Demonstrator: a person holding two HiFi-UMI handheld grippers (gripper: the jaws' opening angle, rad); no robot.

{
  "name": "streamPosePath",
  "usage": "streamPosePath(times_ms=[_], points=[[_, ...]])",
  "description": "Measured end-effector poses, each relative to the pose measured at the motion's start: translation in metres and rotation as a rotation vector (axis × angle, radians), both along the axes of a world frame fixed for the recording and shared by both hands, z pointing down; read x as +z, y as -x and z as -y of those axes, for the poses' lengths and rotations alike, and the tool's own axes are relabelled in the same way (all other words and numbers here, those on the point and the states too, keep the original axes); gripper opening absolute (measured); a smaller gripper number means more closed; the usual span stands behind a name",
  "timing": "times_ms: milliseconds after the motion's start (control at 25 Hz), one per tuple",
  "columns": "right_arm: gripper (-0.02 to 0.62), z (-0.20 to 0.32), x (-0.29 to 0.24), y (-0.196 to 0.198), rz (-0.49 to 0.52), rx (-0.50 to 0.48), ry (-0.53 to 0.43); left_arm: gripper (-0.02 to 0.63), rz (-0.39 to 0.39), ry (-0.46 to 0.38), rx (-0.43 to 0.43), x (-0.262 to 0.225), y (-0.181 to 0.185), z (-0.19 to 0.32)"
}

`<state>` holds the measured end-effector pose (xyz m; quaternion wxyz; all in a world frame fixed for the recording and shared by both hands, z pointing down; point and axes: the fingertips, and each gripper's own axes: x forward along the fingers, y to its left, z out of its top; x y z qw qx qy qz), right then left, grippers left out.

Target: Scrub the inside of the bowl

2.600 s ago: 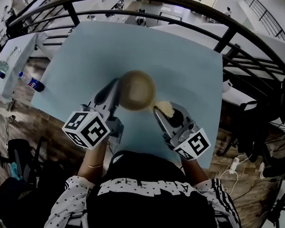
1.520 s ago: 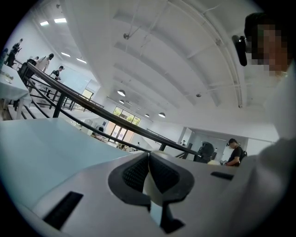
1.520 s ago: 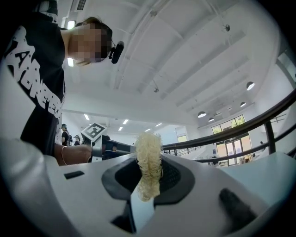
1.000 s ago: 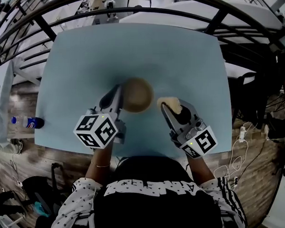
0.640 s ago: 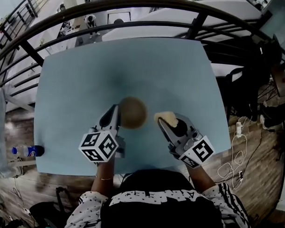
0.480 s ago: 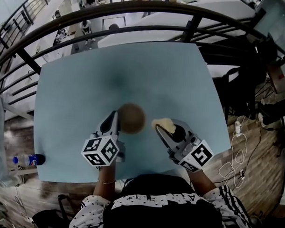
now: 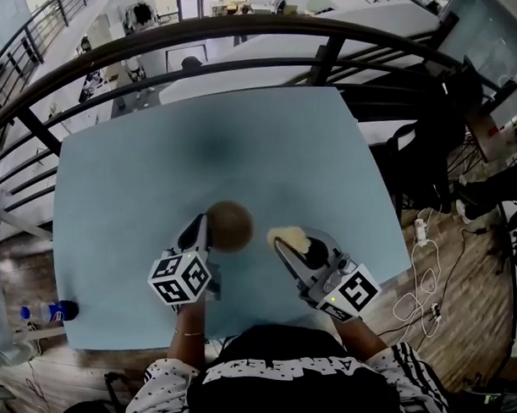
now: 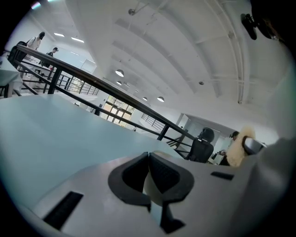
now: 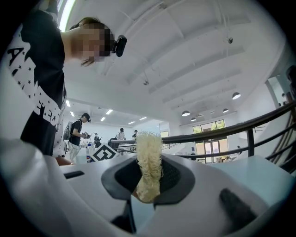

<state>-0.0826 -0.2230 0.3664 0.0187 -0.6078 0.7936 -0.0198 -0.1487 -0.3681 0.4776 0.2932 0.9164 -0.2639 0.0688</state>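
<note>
A round brown bowl (image 7: 230, 225) is over the light blue table (image 7: 141, 180), in the middle near its front. My left gripper (image 7: 203, 231) meets the bowl's left edge; its jaws are shut, with a thin pale sliver between the pads (image 8: 163, 173) that looks like the bowl's rim. The rest of the bowl is hidden in the left gripper view. To the right of the bowl and apart from it, my right gripper (image 7: 291, 244) is shut on a pale yellow fibrous scrubber (image 7: 288, 238). The scrubber (image 9: 149, 159) stands upright between the pads.
A dark metal railing (image 7: 247, 40) curves behind the table's far edge. A bottle (image 7: 48, 310) lies on the wooden floor at the left. Cables (image 7: 421, 283) trail on the floor at the right, beside a dark chair (image 7: 430, 140). People stand in the distance (image 9: 78, 134).
The left gripper and the bowl have sunk together toward the table and look smaller. The right gripper with the scrubber has drifted slightly and stays right of the bowl. The head view has shifted.
</note>
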Motion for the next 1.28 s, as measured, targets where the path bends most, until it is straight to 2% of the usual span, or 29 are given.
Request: streamPosePath(times_ms=[400, 680, 1280], points=[[0.071, 0.001, 0.003, -0.002, -0.001, 0.026, 0.011, 0.020, 0.047, 0.049, 0.004, 0.033, -0.001, 0.008], [0.071, 0.000, 0.003, -0.007, -0.009, 0.041, 0.013, 0.020, 0.051, 0.098, 0.019, 0.050, -0.007, 0.007], [0.071, 0.002, 0.003, -0.022, -0.007, 0.035, 0.025, 0.021, 0.098, 0.133, -0.002, 0.075, -0.013, 0.008]])
